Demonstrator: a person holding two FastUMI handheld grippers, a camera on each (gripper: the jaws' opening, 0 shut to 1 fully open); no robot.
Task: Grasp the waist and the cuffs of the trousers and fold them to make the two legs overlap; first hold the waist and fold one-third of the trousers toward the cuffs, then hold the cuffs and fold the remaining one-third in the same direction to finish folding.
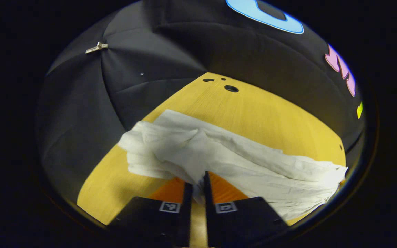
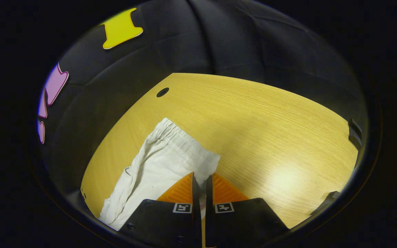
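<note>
1. The left gripper [image 1: 198, 181] is clamped on the bunched cuff end of the trousers [image 1: 233, 162], which lie on the table [image 1: 253, 113].
2. The right gripper [image 2: 202, 182] pinches the waist [image 2: 184, 144], which stretches toward 11 o'clock.
3. This seems to be the first fold; next, both ends probably travel together so the legs overlap.
4. I see no containers.

White crinkled cloth trousers [image 1: 240, 162] looked soft, matt, thin, w/ a gathered, ribbed elastic waistband [image 2: 184, 139]. The yellow wood-grain tabletop [image 2: 253, 120] was smooth w/ fine straight grain, semi-gloss, catching a soft glare patch. Black booth wall cloth [image 1: 150, 58] was matt & creased. Small silver metal clip [image 1: 97, 47] on it looked shiny.
</note>
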